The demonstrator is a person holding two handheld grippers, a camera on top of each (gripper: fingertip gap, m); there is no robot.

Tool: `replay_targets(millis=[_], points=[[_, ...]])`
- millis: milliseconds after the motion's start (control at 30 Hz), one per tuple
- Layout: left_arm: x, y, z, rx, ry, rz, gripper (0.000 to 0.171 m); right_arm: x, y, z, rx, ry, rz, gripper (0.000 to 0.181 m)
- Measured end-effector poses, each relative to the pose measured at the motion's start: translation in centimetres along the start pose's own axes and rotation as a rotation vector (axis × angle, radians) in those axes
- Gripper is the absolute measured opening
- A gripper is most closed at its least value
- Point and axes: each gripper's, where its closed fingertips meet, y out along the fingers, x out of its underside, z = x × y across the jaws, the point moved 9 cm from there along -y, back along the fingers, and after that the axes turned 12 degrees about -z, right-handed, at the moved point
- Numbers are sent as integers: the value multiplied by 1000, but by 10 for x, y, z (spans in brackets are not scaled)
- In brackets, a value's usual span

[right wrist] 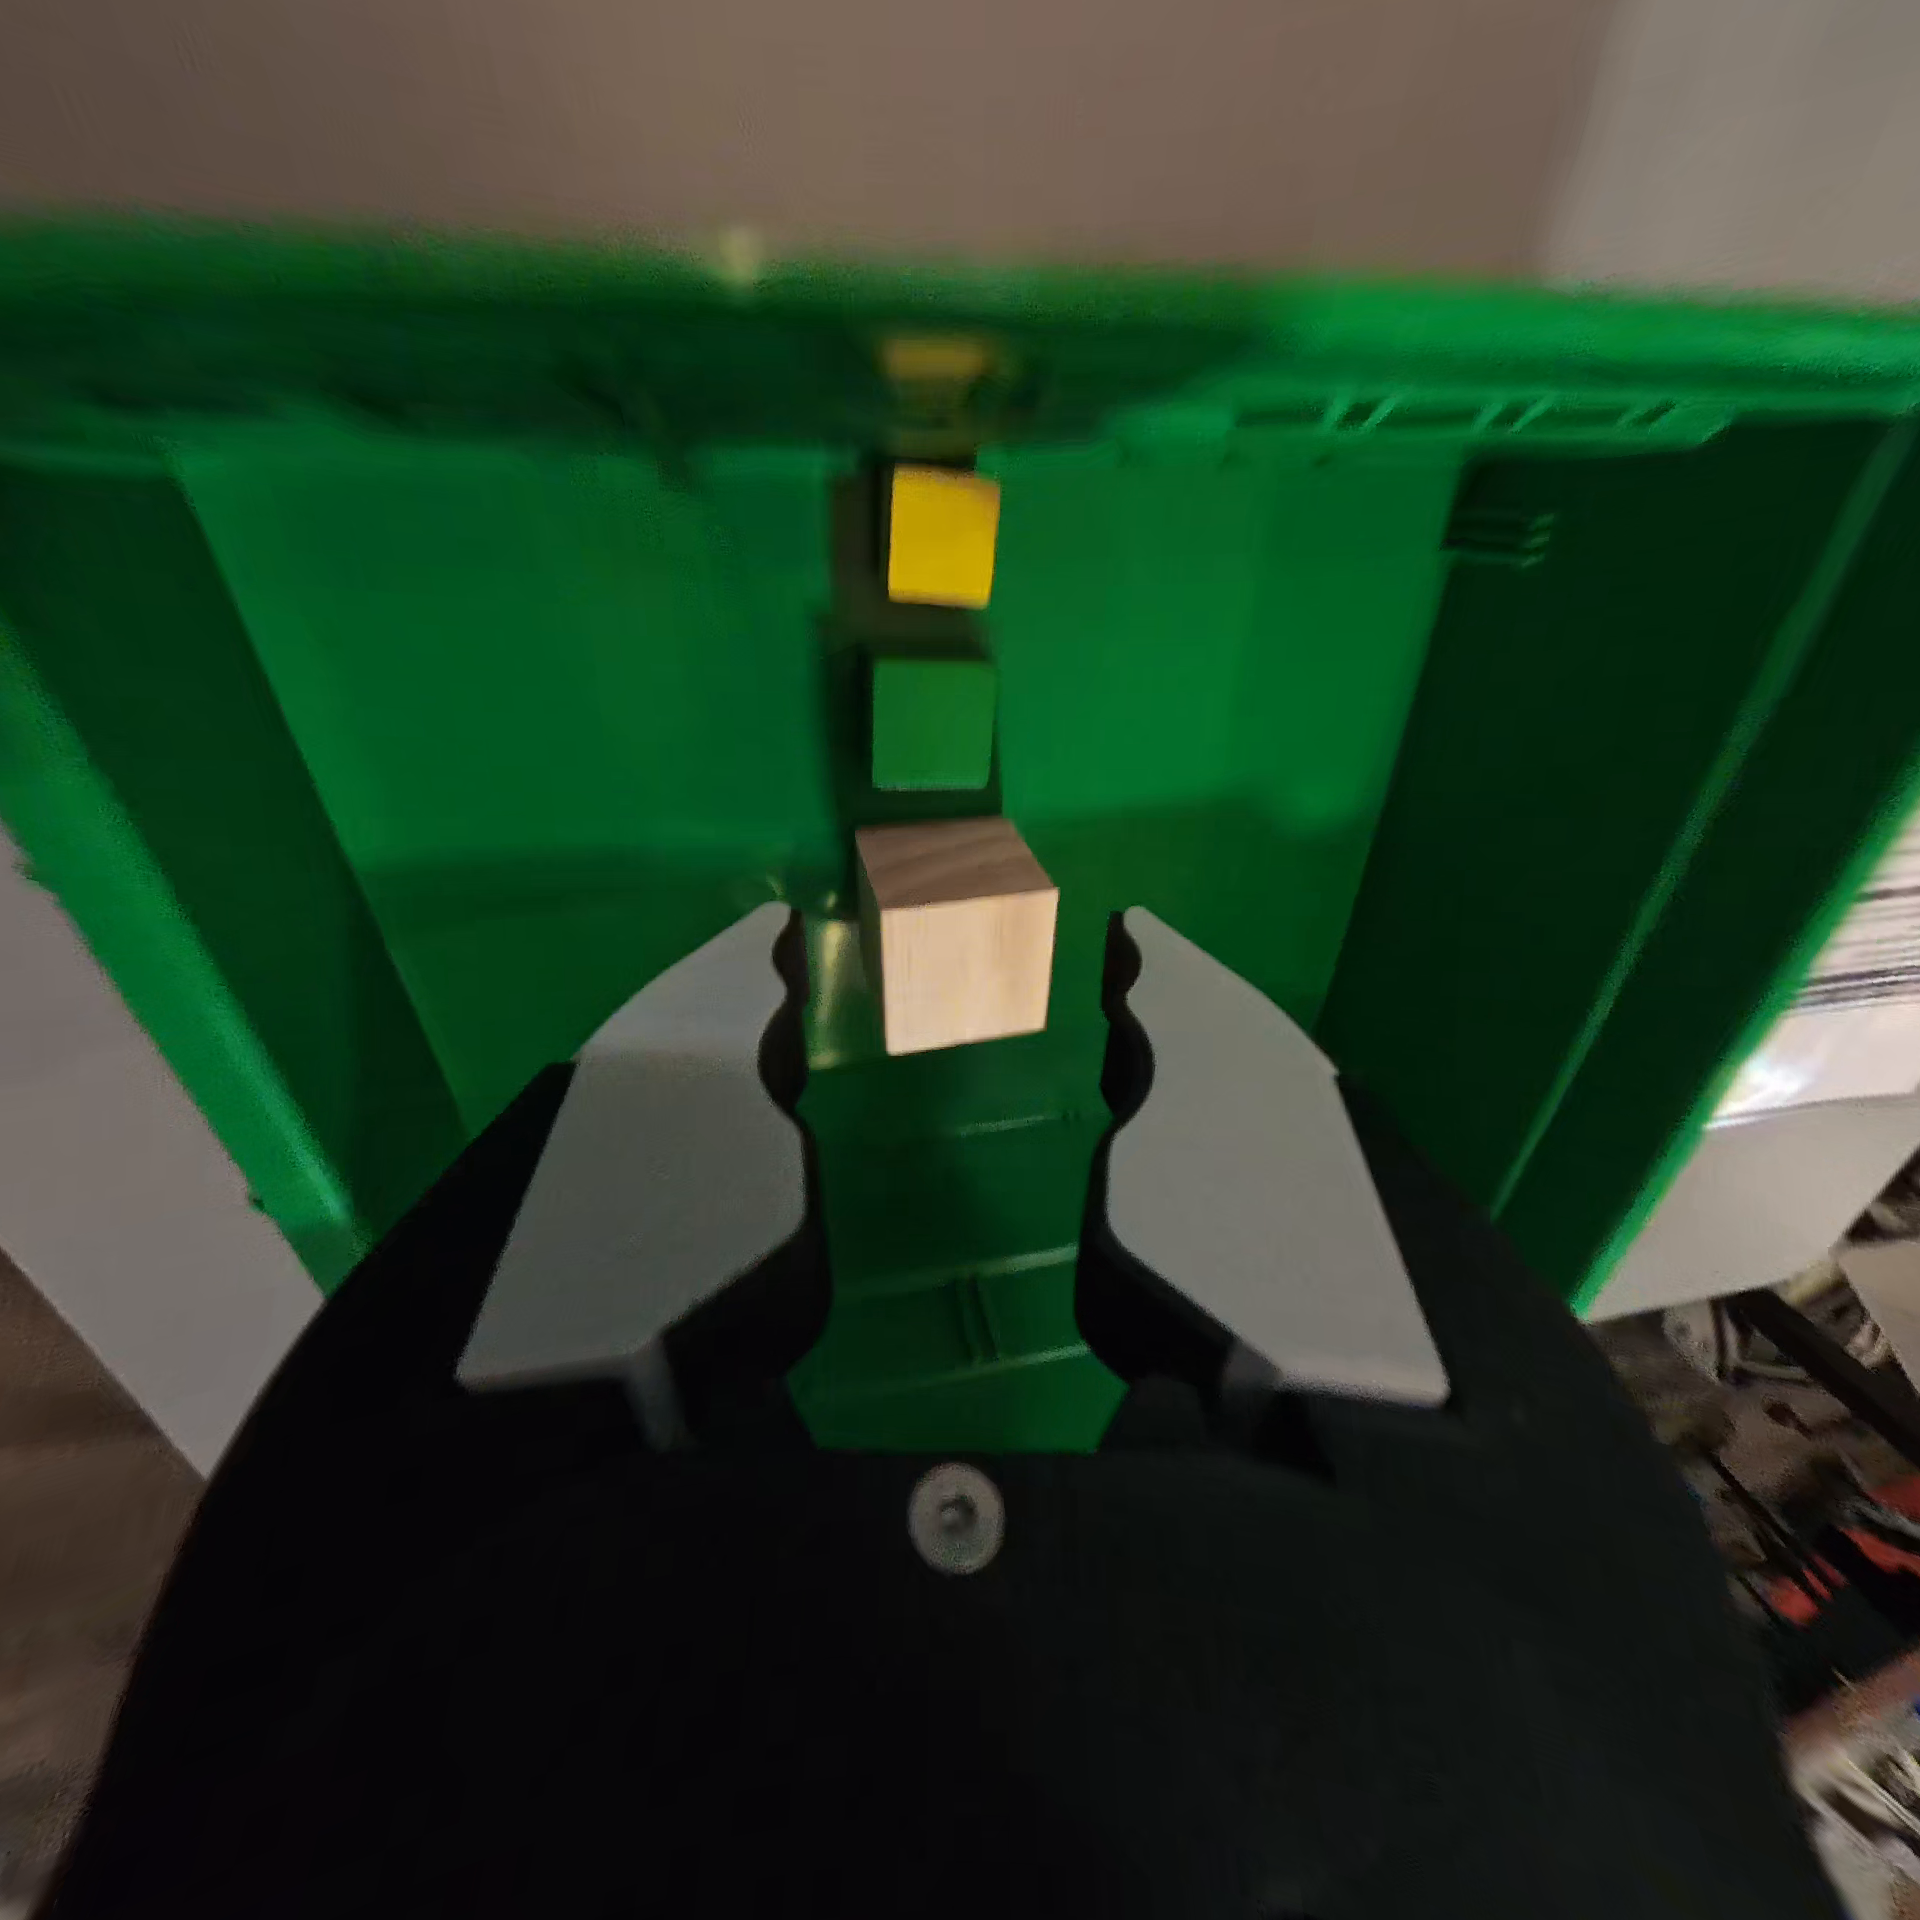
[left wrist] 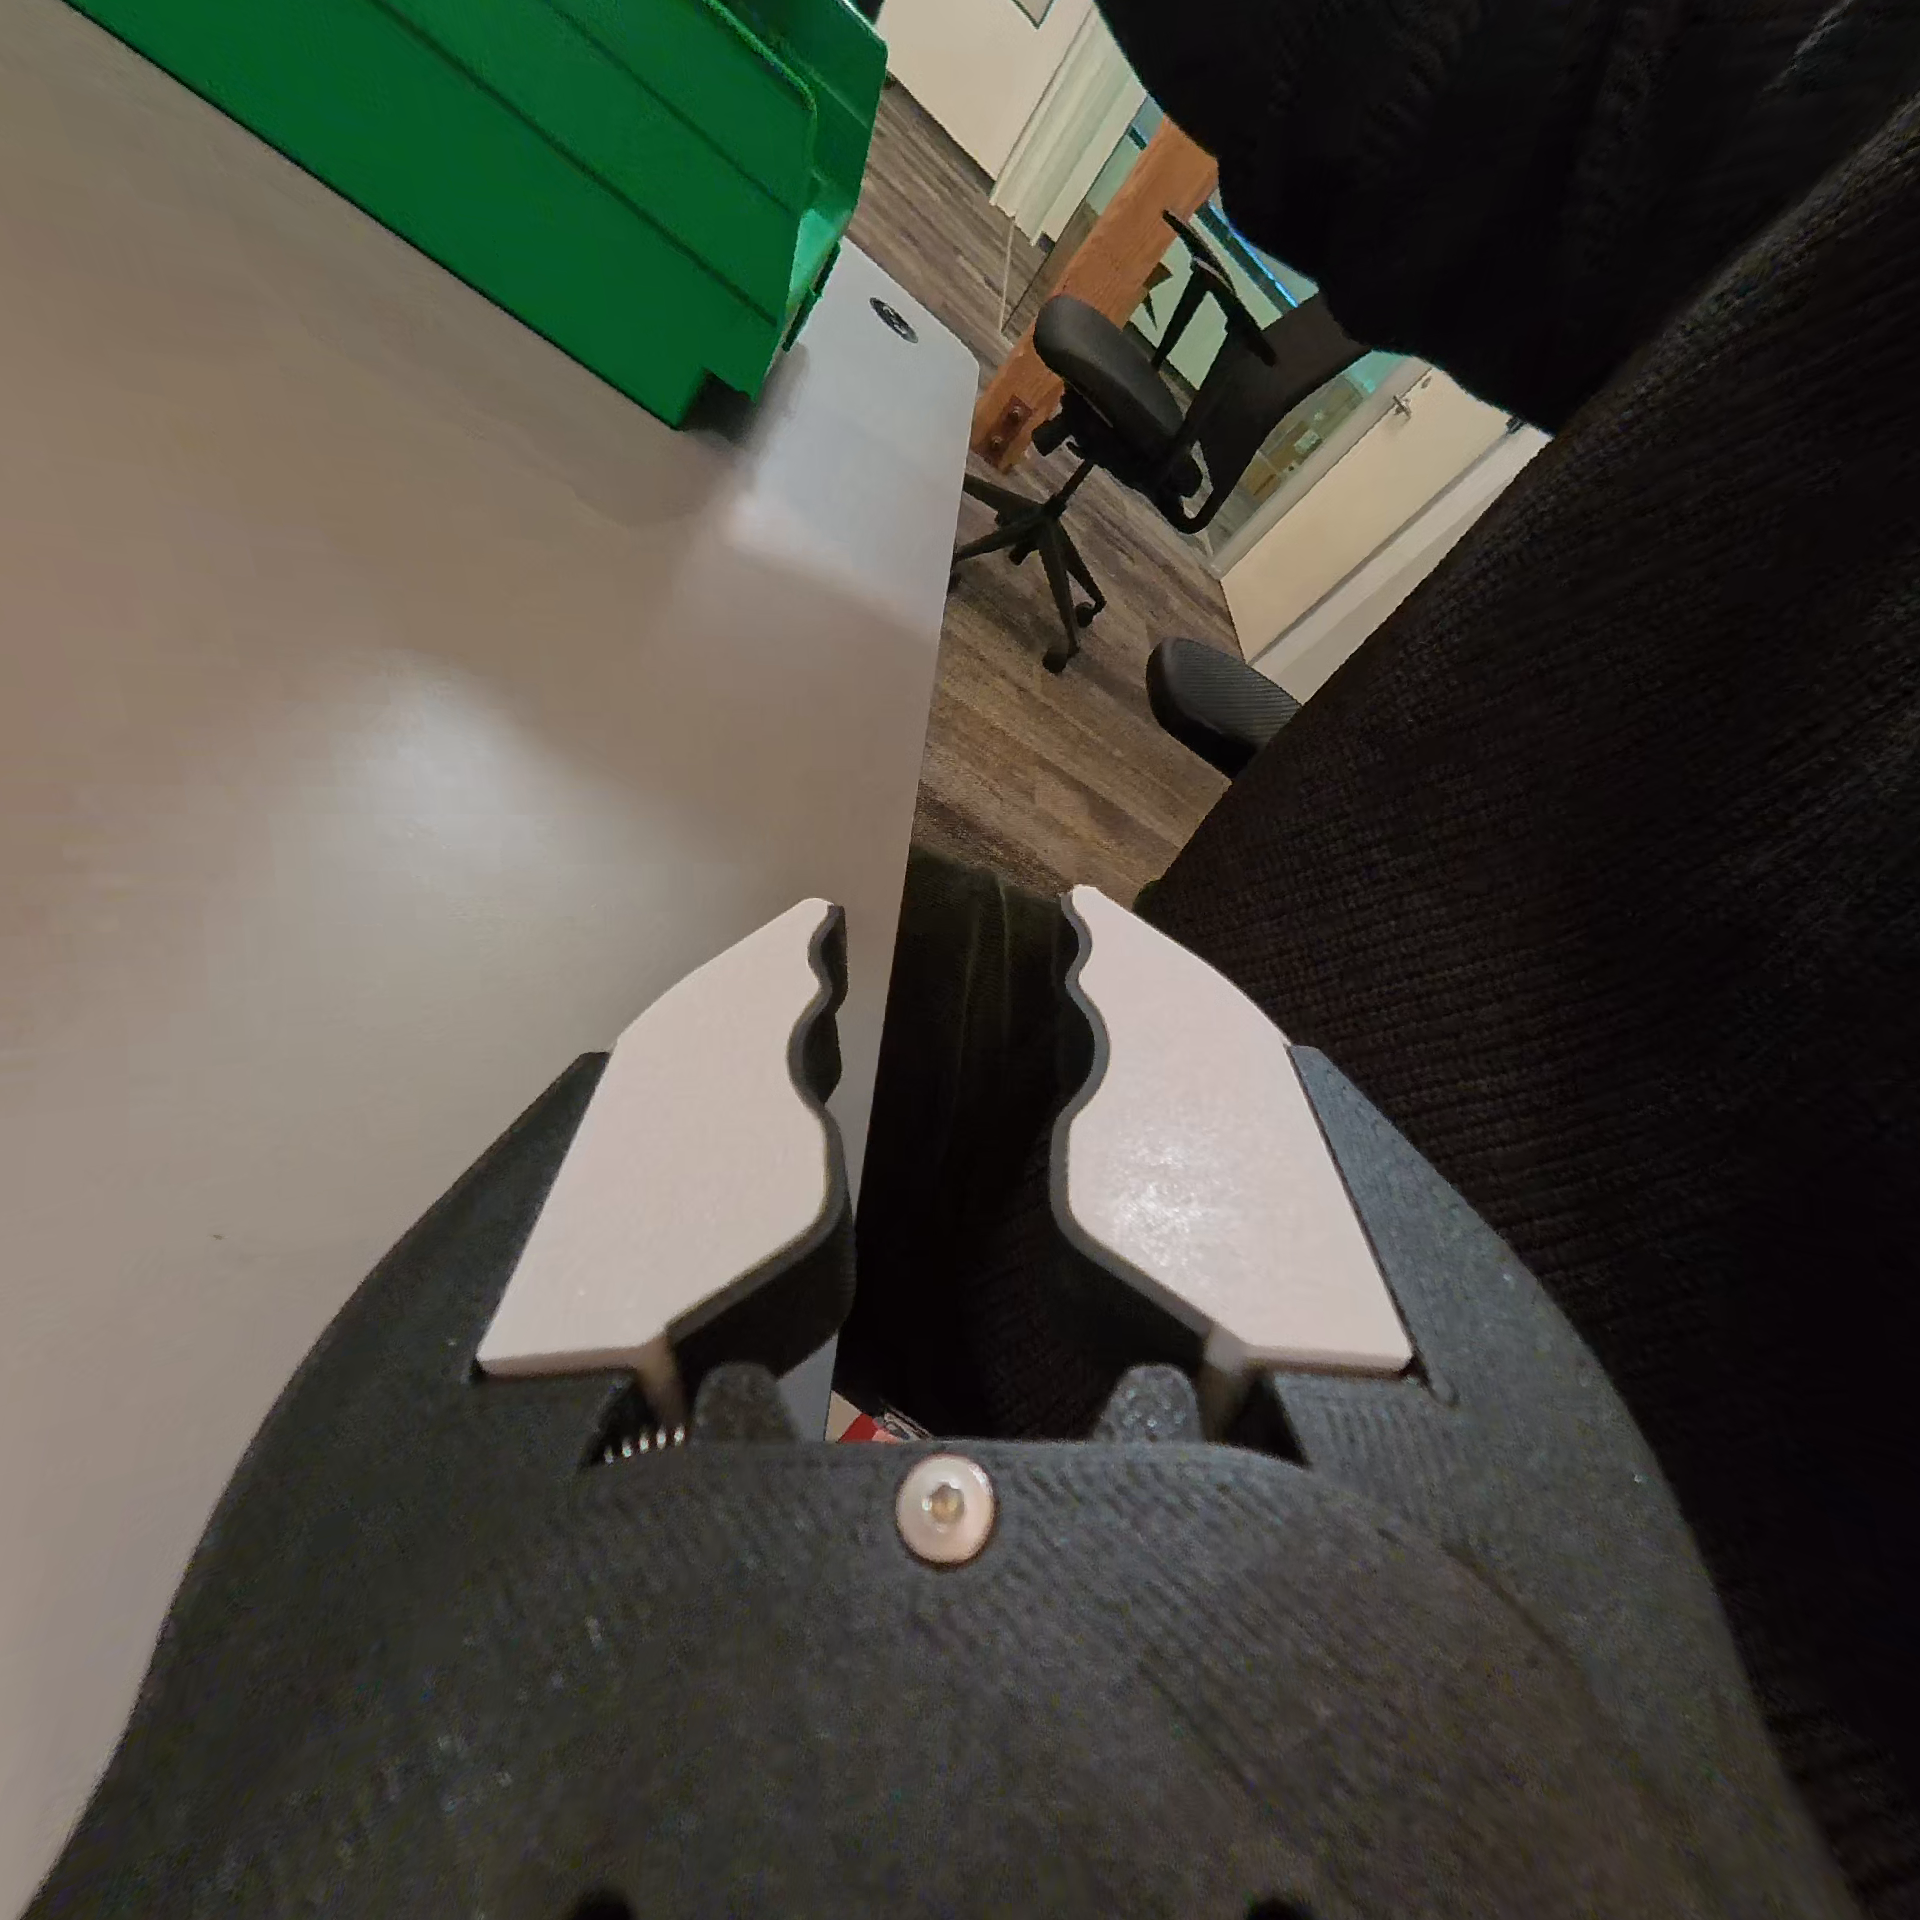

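Note:
In the right wrist view my right gripper [right wrist: 956, 925] is open and empty over the inside of a green plastic bin [right wrist: 582, 665]. A bare wooden cube [right wrist: 961, 951] lies on the bin floor just beyond the fingertips, between their lines, touching neither. Farther in stand a green cube [right wrist: 928, 725] and a yellow cube [right wrist: 940, 535], in a row. In the left wrist view my left gripper [left wrist: 951, 914] is open and empty at the white table's [left wrist: 312, 779] edge, next to a person's dark clothing [left wrist: 1558, 935]. The green bin [left wrist: 499, 177] sits far up the table.
An office chair [left wrist: 1122, 416] stands on the wood-pattern floor [left wrist: 1039, 727] beyond the table edge. A wooden post [left wrist: 1122, 270] and pale walls are behind it. Right of the bin lie white boxes [right wrist: 1787, 1101] and dark clutter [right wrist: 1829, 1558].

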Motion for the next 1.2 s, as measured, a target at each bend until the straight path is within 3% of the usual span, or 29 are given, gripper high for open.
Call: replay_targets(millis=[100, 167, 233, 300, 367, 433, 533, 633, 700, 733, 767, 800, 833, 933, 1033, 1200], points=[[-1, -1, 3, -2, 14, 6, 39, -16, -43, -8, 50, 122, 302, 48], [-3, -2, 6, -2, 16, 16, 41, -30, -81, -23, 54, 278, 677, 37], [-7, -6, 8, -36, 15, 43, 50, -44, -115, -54, -7, 390, 1058, 37], [-11, -15, 9, -106, 43, 83, 55, -58, -134, -92, -43, 472, 1351, 40], [-19, -30, 11, -213, 81, 124, 62, -77, -136, -128, -89, 545, 1535, 42], [-29, -53, 16, -365, 153, 136, 66, -101, -123, -156, -201, 605, 1626, 48], [-37, -105, 24, -717, 317, 10, 70, -134, -94, -184, -354, 654, 1633, 59], [-29, -165, 17, -1140, 446, -382, 74, -155, -83, -199, -515, 575, 1529, 73], [-21, -202, 5, -1284, 482, -642, 74, -165, -84, -206, -542, 530, 1536, 77], [-19, -217, -1, -1279, 484, -709, 86, -170, -85, -209, -530, 517, 1531, 77], [-20, -228, -3, -1198, 474, -704, 83, -174, -85, -211, -520, 498, 1512, 77], [-22, -239, -7, -1150, 441, -732, 69, -177, -86, -213, -509, 474, 1487, 77], [-25, -249, -11, -1092, 383, -761, 73, -180, -86, -215, -495, 456, 1469, 76], [-43, -269, -17, -904, 238, -694, 75, -186, -88, -221, -475, 427, 1439, 76], [-46, -293, -38, -971, 248, -826, 76, -188, -89, -226, -459, 410, 1425, 74], [-15, -324, -88, -1008, 131, -1150, 74, -192, -86, -231, -484, 390, 1414, 71]])
